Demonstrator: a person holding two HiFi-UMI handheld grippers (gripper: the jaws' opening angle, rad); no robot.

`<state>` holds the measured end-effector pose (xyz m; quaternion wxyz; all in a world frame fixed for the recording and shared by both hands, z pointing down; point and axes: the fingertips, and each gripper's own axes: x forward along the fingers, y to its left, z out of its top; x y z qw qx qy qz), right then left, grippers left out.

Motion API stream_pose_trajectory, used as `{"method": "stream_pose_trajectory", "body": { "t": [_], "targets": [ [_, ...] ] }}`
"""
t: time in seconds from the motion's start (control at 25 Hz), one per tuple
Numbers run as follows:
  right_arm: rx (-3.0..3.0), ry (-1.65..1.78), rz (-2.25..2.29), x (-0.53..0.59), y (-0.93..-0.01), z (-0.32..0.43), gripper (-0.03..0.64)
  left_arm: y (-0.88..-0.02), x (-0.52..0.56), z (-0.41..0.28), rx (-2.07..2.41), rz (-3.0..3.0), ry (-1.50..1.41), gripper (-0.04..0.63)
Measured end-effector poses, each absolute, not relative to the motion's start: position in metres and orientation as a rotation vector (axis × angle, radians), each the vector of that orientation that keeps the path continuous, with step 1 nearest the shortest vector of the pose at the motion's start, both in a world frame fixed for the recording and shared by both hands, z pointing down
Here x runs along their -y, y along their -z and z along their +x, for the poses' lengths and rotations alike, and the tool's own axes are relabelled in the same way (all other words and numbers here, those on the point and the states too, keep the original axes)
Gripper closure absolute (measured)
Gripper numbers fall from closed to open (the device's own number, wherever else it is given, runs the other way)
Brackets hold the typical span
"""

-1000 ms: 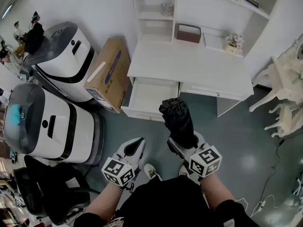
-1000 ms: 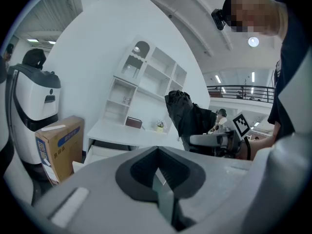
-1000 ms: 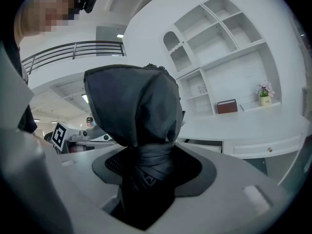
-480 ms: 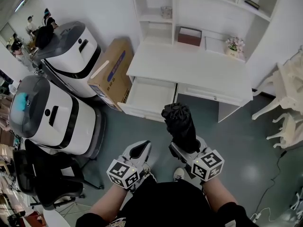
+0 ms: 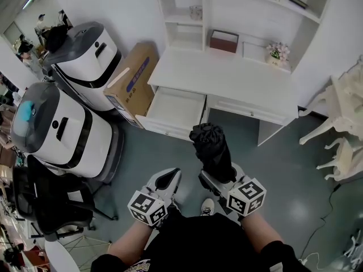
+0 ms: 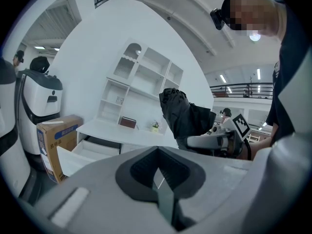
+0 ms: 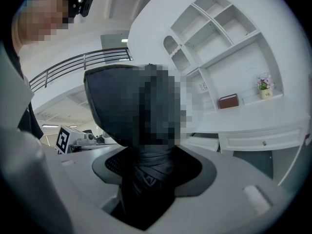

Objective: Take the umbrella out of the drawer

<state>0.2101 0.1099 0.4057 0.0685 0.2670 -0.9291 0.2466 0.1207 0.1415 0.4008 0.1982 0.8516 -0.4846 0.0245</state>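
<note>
Closest to you, your right gripper [image 5: 217, 176] has its jaws clamped on the lower end of the folded black umbrella [image 5: 211, 146], which stands up and away from you, well clear of the floor. The right gripper view shows bunched fabric filling the notch between the jaws, so the hold looks firm. Beside it, your left gripper [image 5: 168, 178] carries nothing, its jaws drawn together. It sits low and apart from the umbrella, probably so it is free for the drawer. Farther out, the drawer [image 5: 173, 109] under the white tabletop [image 5: 227, 78] stands pulled open and looks bare inside. The umbrella is out of it, so the task reads as essentially done. A cardboard box [image 5: 131, 83] leans just left of the desk, and white shelves [image 5: 184, 18] rise behind the tabletop.
</note>
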Motion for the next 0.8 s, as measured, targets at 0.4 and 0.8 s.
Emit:
{"method": "stream_pose_trajectory", "body": {
  "t": [0.4, 0.8],
  "targets": [
    [2.797, -0.747, 0.780, -0.131, -0.407, 0.234, 0.337, -0.400, -0.159, 0.149, 1.352, 2.386, -0.071, 0.594],
    [2.798, -0.756, 0.759, -0.142, -0.410, 0.236, 0.337, -0.400, -0.168, 0.153, 1.357, 2.380, -0.075, 0.594]
  ]
}}
